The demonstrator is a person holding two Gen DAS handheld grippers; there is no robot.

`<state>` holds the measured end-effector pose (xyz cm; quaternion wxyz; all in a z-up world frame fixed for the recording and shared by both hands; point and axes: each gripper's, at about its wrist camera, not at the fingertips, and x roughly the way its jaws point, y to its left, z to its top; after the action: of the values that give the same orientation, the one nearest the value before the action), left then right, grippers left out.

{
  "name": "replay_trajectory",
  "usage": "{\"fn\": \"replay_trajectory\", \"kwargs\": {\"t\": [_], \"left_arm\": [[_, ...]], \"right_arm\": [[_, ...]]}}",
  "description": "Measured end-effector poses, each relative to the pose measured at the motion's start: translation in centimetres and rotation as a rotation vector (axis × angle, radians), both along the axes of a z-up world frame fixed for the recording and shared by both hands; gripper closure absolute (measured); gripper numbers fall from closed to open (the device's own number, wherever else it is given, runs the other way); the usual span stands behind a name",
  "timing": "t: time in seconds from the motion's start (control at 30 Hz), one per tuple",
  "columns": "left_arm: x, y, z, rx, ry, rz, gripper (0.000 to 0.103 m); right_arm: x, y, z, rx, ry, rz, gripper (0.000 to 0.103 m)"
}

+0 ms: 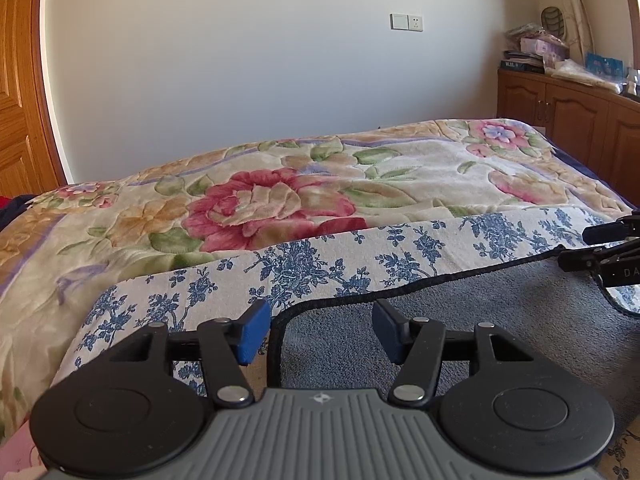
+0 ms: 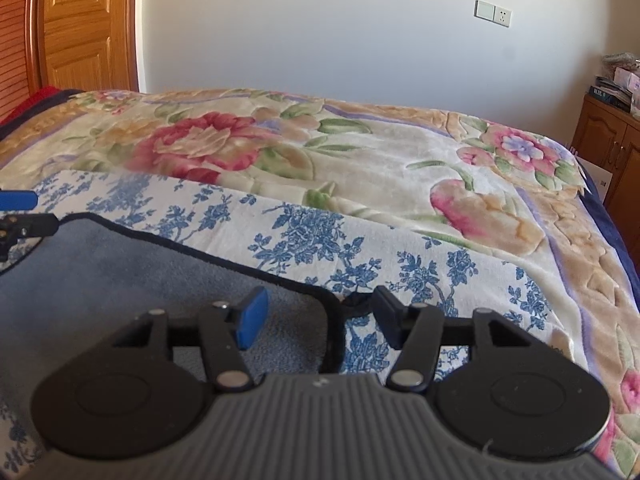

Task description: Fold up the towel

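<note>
The towel (image 1: 400,248) is printed with blue flower sprays on white on one face; the folded-over face (image 2: 120,276) is plain grey-blue, edged in black. The blanket (image 1: 280,200) is patterned with red, pink and peach blooms and green leaves on cream. The pads (image 1: 254,332) of the left tongs (image 1: 320,330) are coloured blue, the arms black.

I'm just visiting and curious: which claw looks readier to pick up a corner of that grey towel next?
Probably both equally: the left claw straddles the grey towel at its left corner, and the right claw straddles its right corner. Both are open, gripping nothing.
</note>
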<state>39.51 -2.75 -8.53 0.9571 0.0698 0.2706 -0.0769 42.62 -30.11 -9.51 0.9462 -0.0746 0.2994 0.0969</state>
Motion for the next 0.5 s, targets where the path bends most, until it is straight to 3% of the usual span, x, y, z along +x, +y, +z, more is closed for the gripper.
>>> {"fn": "replay_trajectory", "kwargs": {"t": [0.5], "left_arm": [[-4.1,-1.0,5.9,-0.006,-0.044,-0.002,0.016]], "right_arm": [[-4.7,0.0,5.1,0.053,-0.027,0.001,0.043]]}}
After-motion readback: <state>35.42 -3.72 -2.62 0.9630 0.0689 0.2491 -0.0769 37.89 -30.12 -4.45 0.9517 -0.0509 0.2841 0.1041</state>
